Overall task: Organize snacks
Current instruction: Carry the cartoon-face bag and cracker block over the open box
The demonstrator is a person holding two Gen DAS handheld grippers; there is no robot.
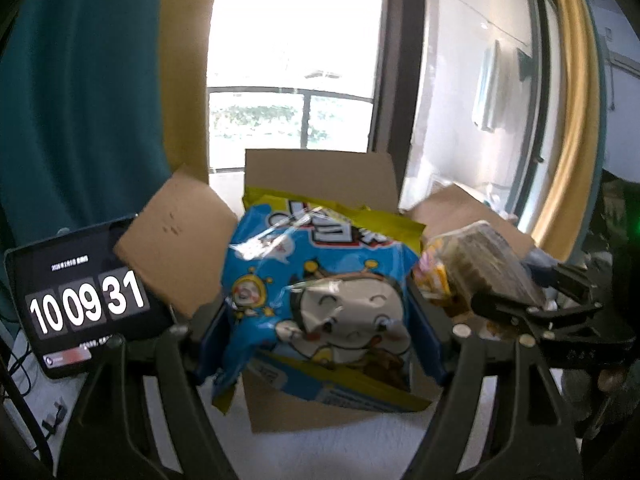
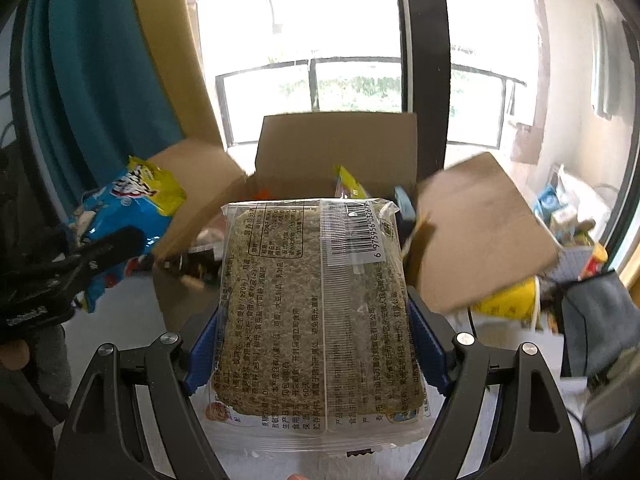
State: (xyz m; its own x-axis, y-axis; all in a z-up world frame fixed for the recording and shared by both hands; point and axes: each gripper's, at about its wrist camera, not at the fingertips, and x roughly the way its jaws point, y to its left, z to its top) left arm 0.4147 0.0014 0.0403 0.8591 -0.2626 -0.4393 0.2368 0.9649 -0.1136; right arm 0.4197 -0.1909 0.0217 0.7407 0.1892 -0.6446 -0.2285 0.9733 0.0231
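Observation:
My left gripper point(image 1: 320, 328) is shut on a blue and yellow snack bag point(image 1: 320, 280) with a cartoon face, held up in front of an open cardboard box point(image 1: 320, 172). My right gripper point(image 2: 314, 340) is shut on a clear pack of brown crisp bread point(image 2: 312, 300), printed side up with a barcode, also in front of the cardboard box point(image 2: 336, 144). Each gripper shows in the other's view: the right gripper with the bread pack point(image 1: 492, 268) at the right of the left wrist view, the left gripper with the blue bag point(image 2: 120, 208) at the left of the right wrist view.
The box's flaps point(image 1: 176, 240) point(image 2: 484, 232) stand out to both sides, and more packets point(image 2: 352, 188) lie inside. A tablet showing a clock point(image 1: 80, 296) stands at the left. Several snacks and a yellow tub point(image 2: 516, 304) lie at the right. Behind are a window, balcony rail and curtains.

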